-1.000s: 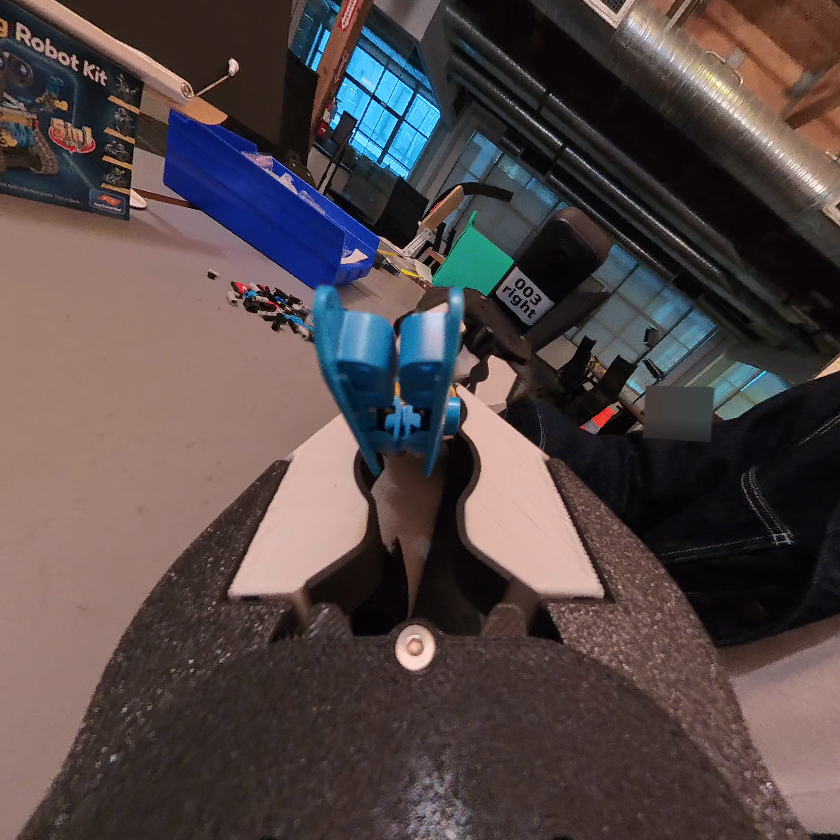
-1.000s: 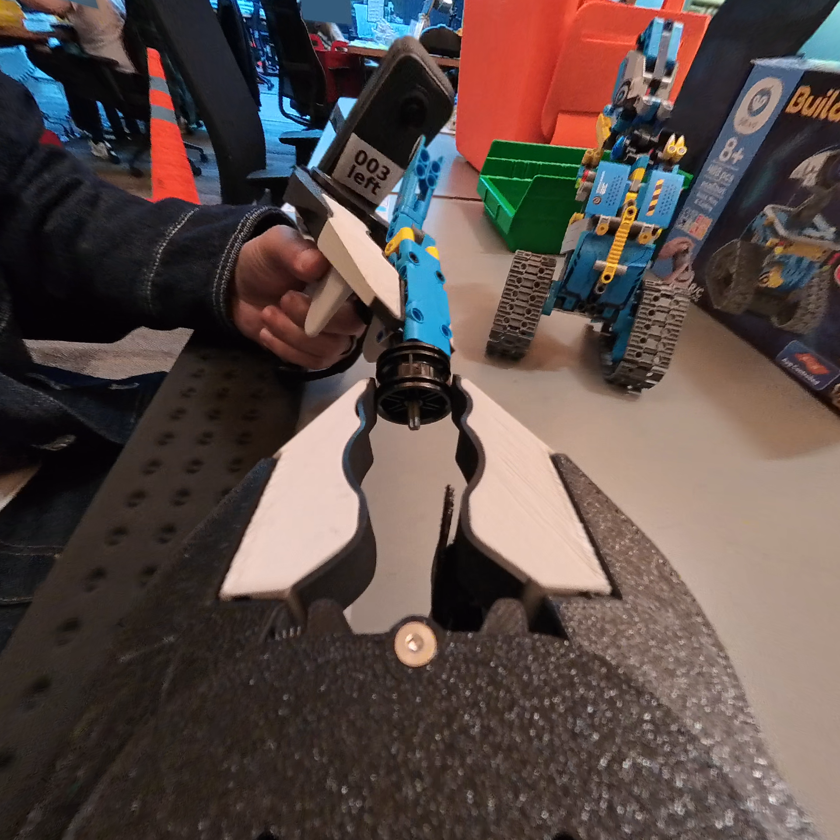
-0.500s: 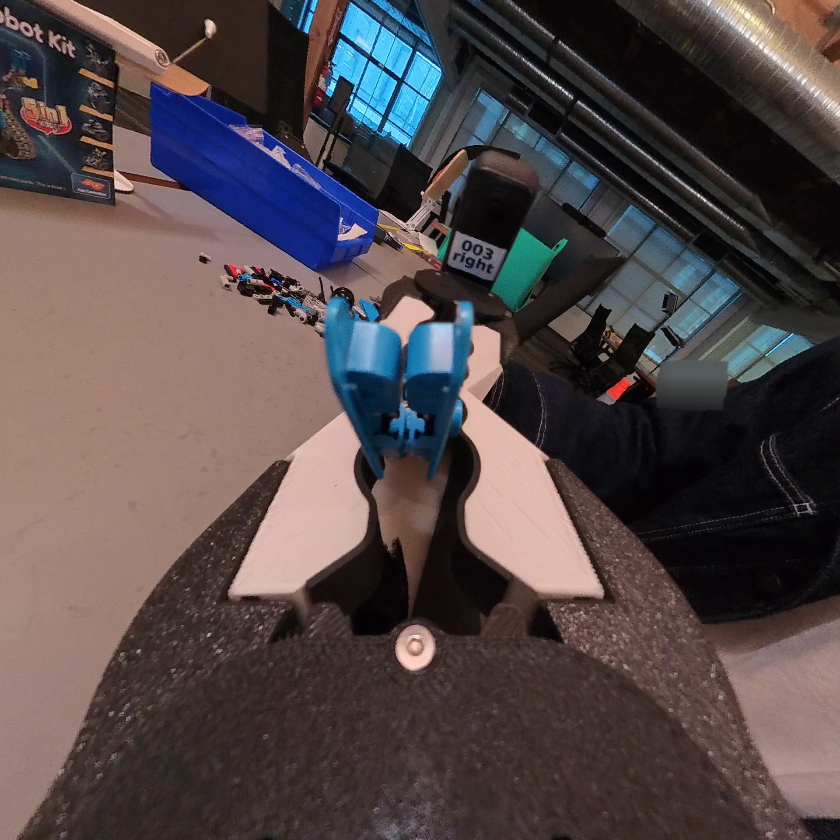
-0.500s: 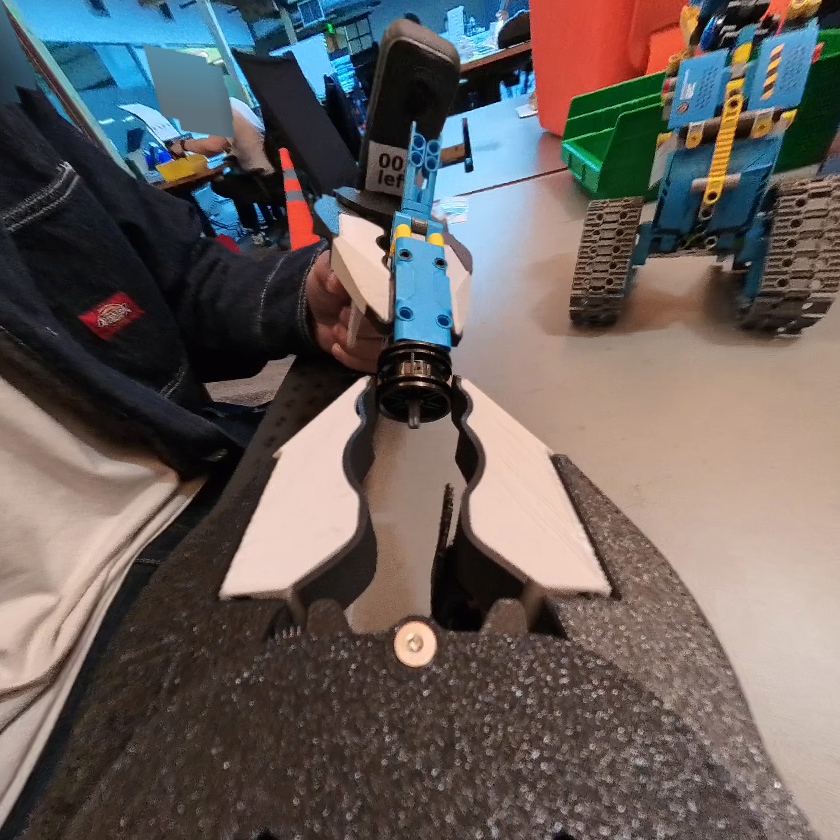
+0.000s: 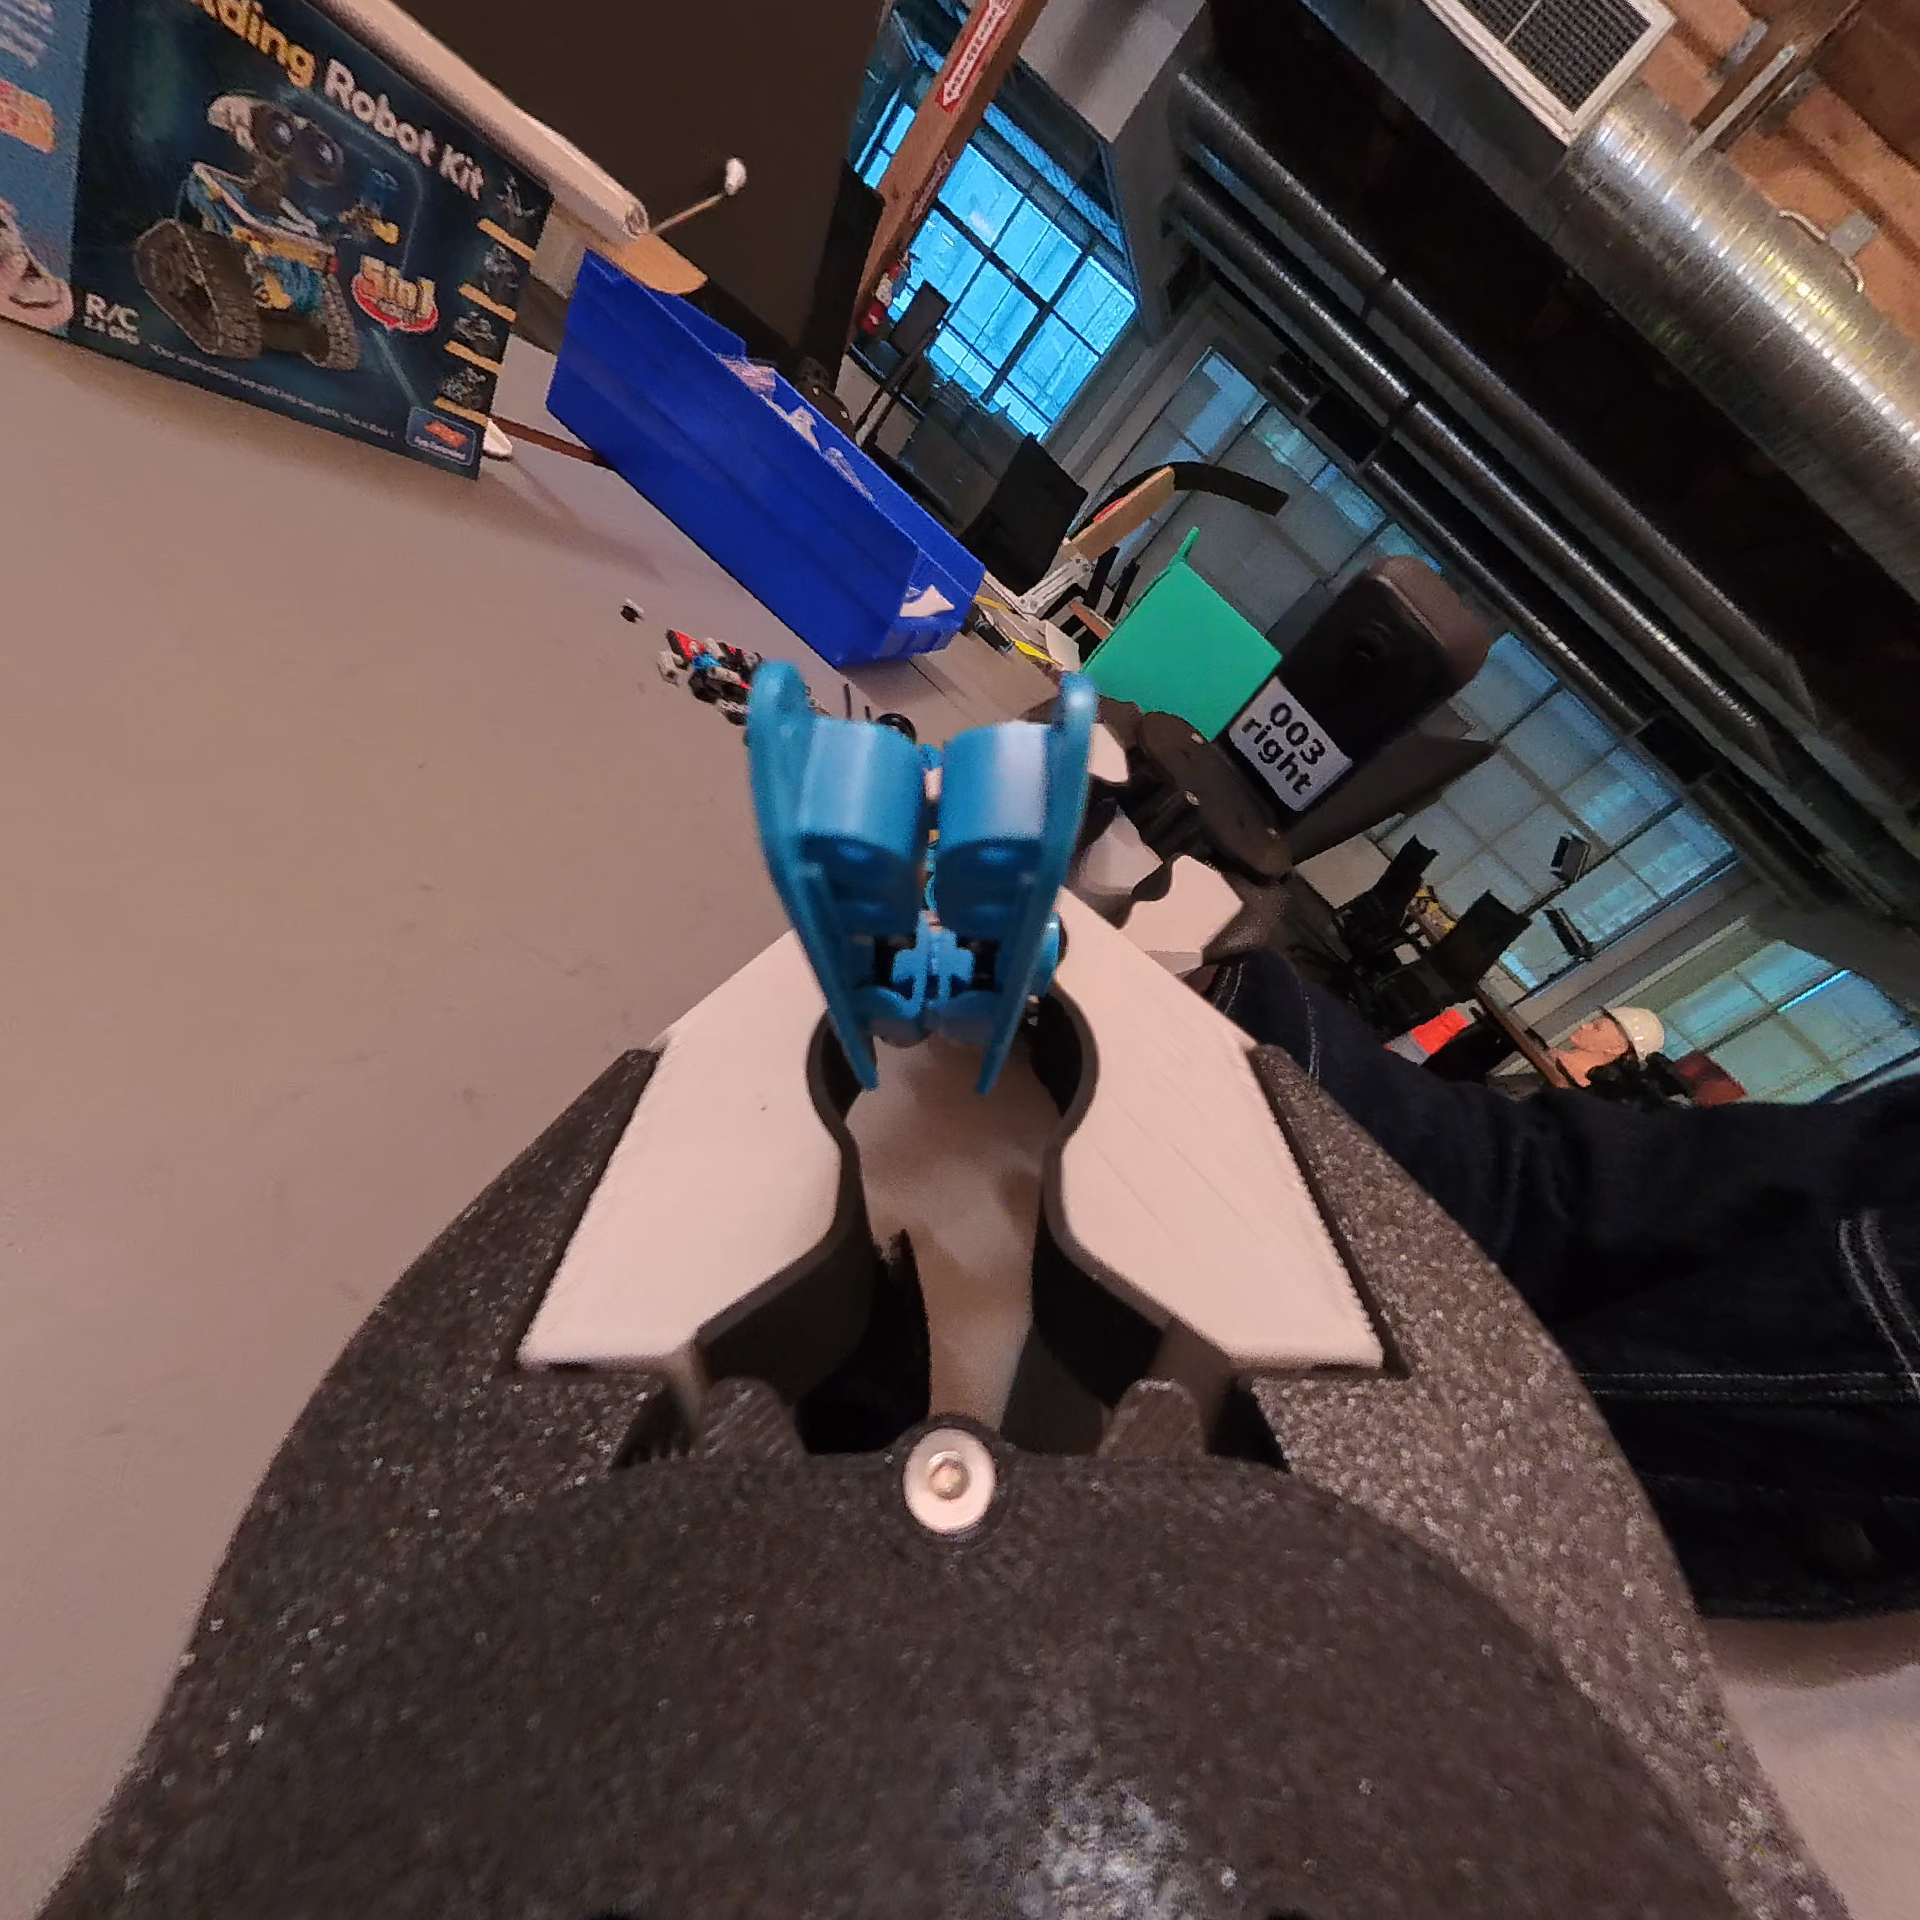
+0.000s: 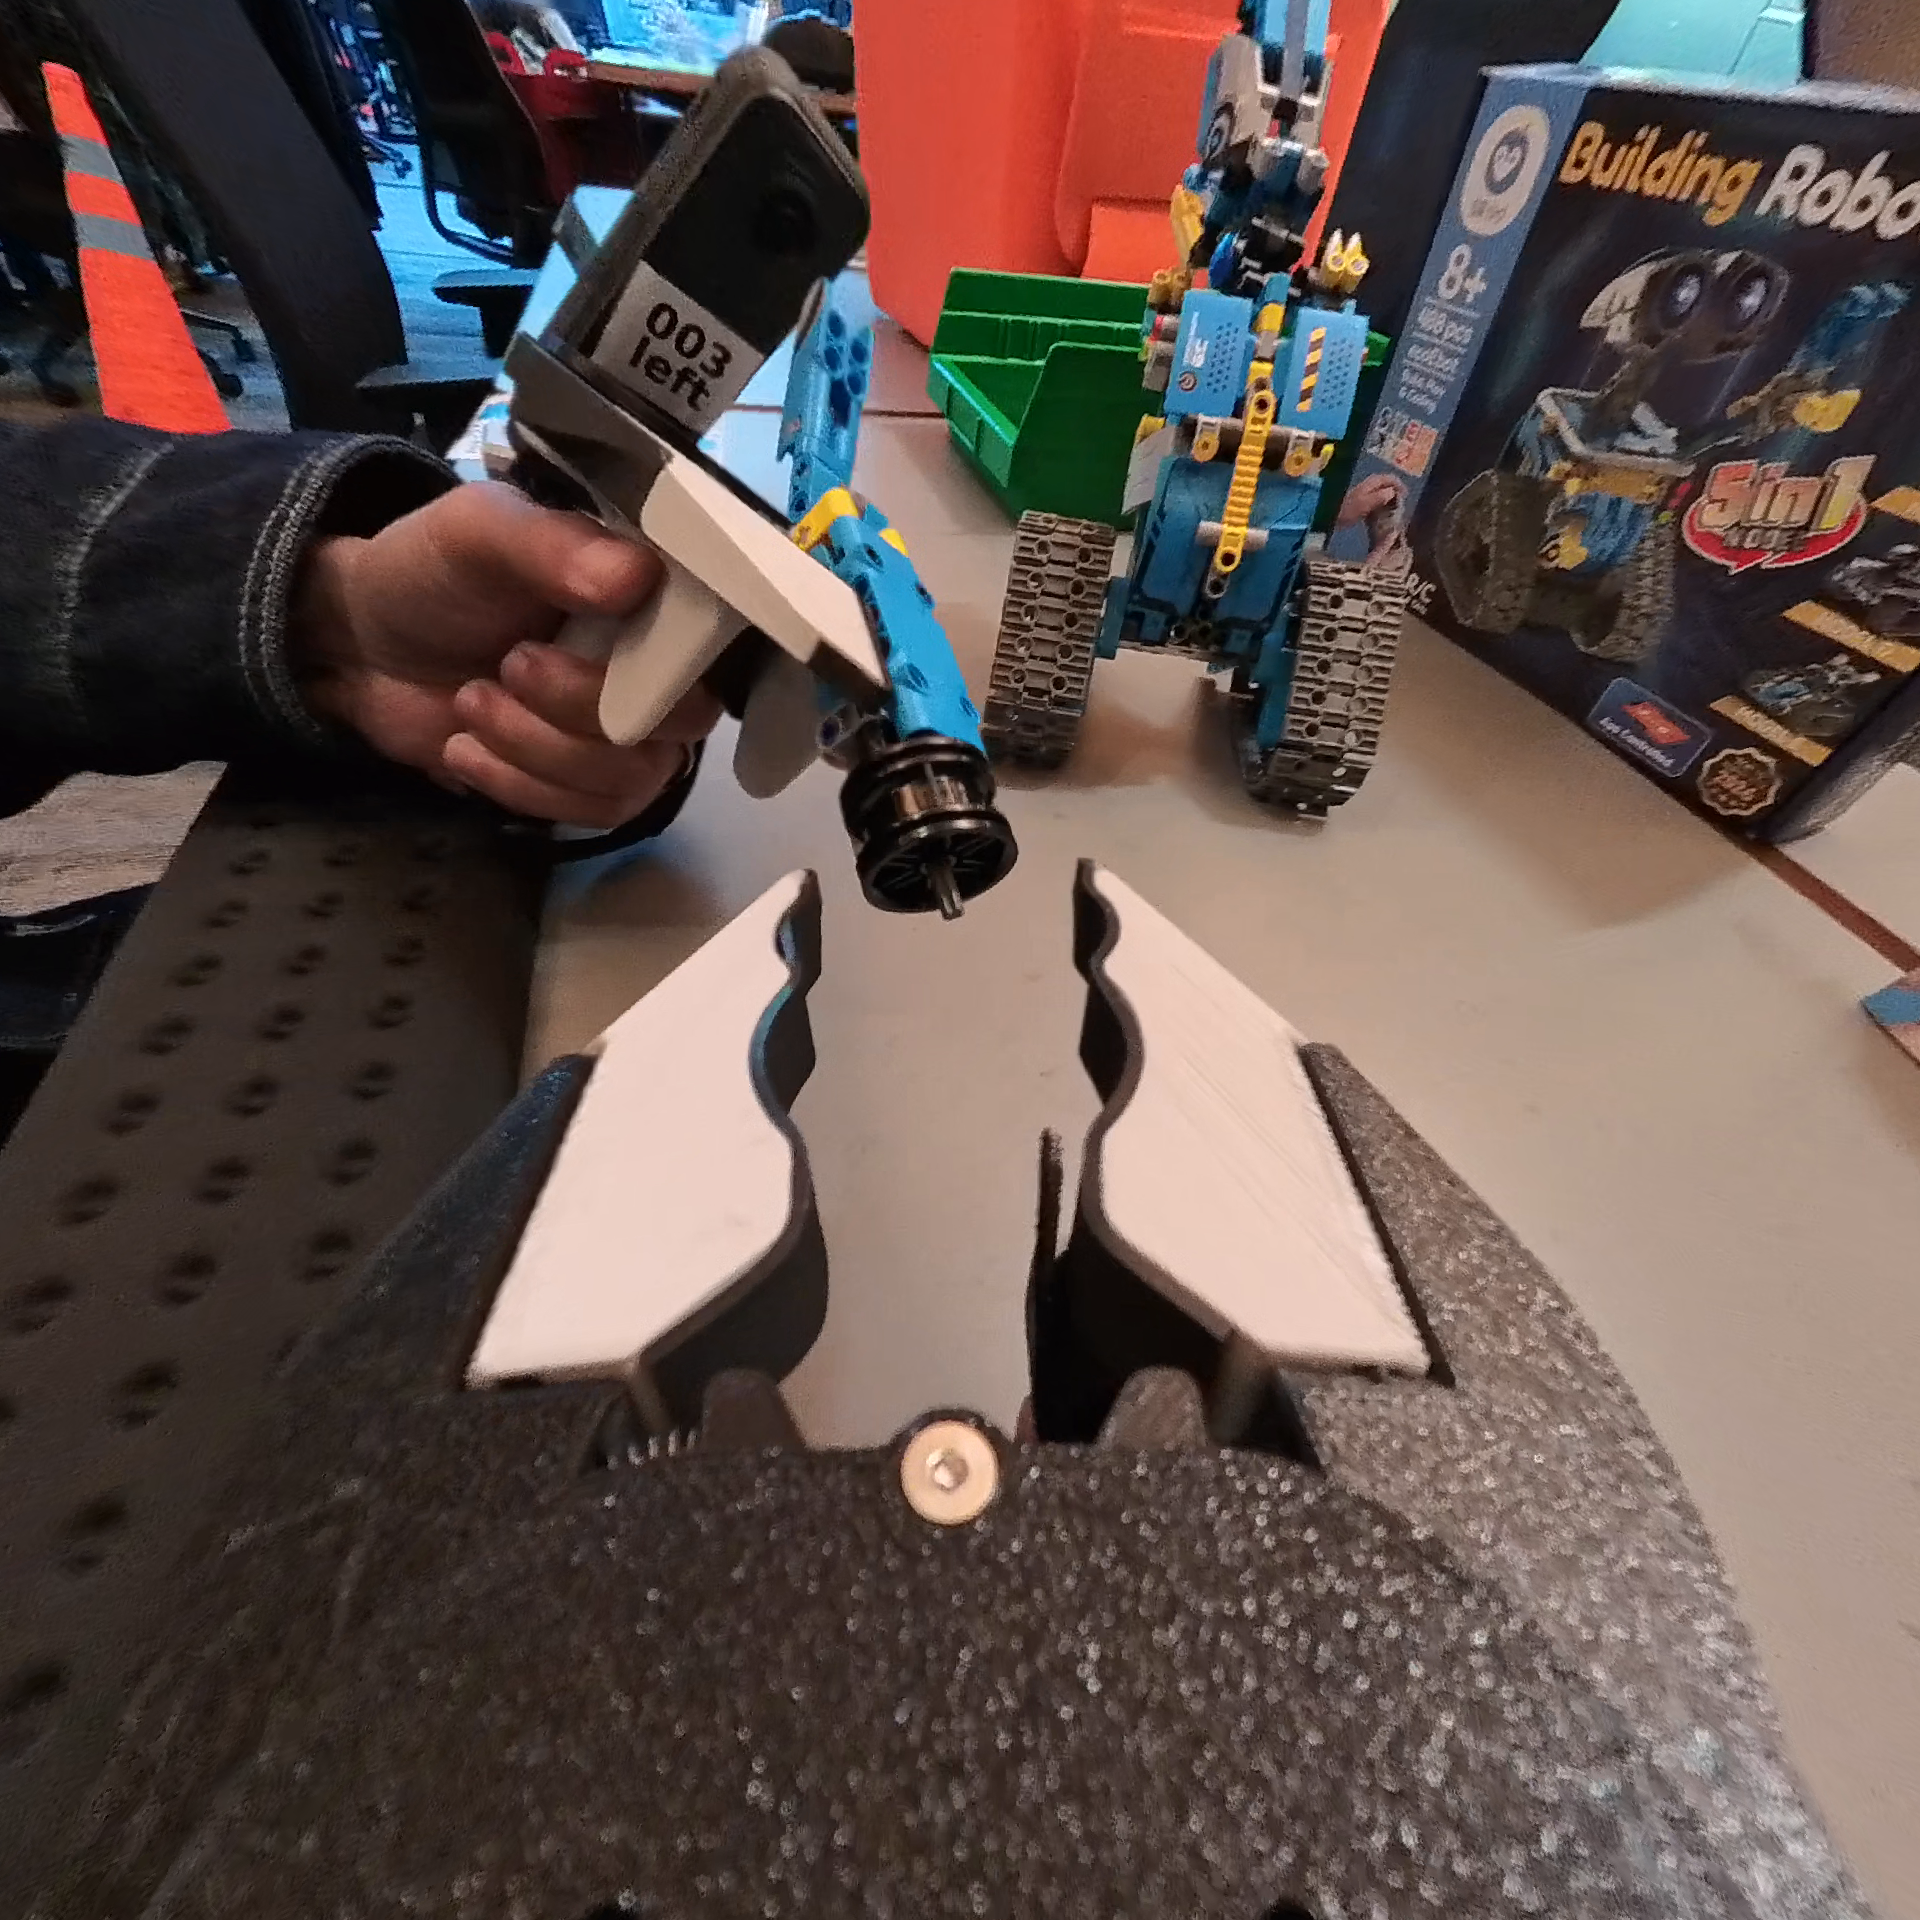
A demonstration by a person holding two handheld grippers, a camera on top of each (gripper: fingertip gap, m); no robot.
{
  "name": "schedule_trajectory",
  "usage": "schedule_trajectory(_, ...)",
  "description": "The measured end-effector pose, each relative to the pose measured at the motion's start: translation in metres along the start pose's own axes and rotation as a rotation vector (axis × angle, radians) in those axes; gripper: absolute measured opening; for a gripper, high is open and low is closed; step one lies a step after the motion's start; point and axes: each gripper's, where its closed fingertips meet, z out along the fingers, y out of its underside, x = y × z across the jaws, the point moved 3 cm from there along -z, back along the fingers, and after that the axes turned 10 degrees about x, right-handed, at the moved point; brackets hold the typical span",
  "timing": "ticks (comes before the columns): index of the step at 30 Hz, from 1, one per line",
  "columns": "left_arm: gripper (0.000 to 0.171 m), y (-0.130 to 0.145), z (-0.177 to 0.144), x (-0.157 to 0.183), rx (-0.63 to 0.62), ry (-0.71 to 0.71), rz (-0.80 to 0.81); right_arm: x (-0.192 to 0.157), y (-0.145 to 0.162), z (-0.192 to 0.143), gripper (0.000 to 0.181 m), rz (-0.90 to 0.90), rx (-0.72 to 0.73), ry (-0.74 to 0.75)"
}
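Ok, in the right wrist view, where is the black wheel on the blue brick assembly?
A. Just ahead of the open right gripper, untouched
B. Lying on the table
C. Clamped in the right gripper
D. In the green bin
A: the black wheel hangs off the blue brick assembly held in the left gripper, just ahead of the open right gripper, touching neither finger.

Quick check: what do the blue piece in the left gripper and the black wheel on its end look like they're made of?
Blue piece: looks like moulded hard plastic with a smooth, slightly glossy face and rows of round pin holes. Black wheel: glossy black plastic rim with spokes; the band around its hub looks shiny, possibly metal. Left gripper clamps the blue piece.
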Motion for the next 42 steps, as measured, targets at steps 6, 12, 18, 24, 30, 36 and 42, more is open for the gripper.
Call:
schedule_trajectory(6, 0.024, 0.004, 0.004, 0.002, -0.024, 0.012, -0.011, 0.001, 0.005, 0.005, 0.047, -0.036, -0.016, 0.028)
schedule_trajectory(12, 0.024, 0.011, 0.022, 0.008, -0.064, 0.067, -0.010, -0.004, 0.009, 0.008, 0.041, -0.107, -0.055, 0.043)
schedule_trajectory(18, 0.024, 0.019, 0.065, 0.026, -0.247, 0.118, -0.001, 0.011, 0.017, -0.001, 0.038, -0.098, -0.075, 0.092)
schedule_trajectory(24, 0.024, 0.013, 0.083, 0.019, -0.301, 0.105, -0.037, 0.028, 0.016, -0.009, 0.034, -0.079, -0.062, 0.161)
schedule_trajectory(30, 0.024, 0.004, 0.092, 0.027, -0.334, 0.111, 0.021, 0.035, 0.004, -0.014, 0.035, -0.066, -0.007, 0.198)
schedule_trajectory(36, 0.024, 0.004, 0.098, 0.026, -0.338, 0.134, 0.025, 0.041, 0.004, -0.018, 0.034, -0.070, -0.020, 0.228)
schedule_trajectory(42, 0.024, 0.006, 0.095, 0.022, -0.334, 0.154, 0.006, 0.041, 0.009, -0.017, 0.034, -0.103, -0.062, 0.236)
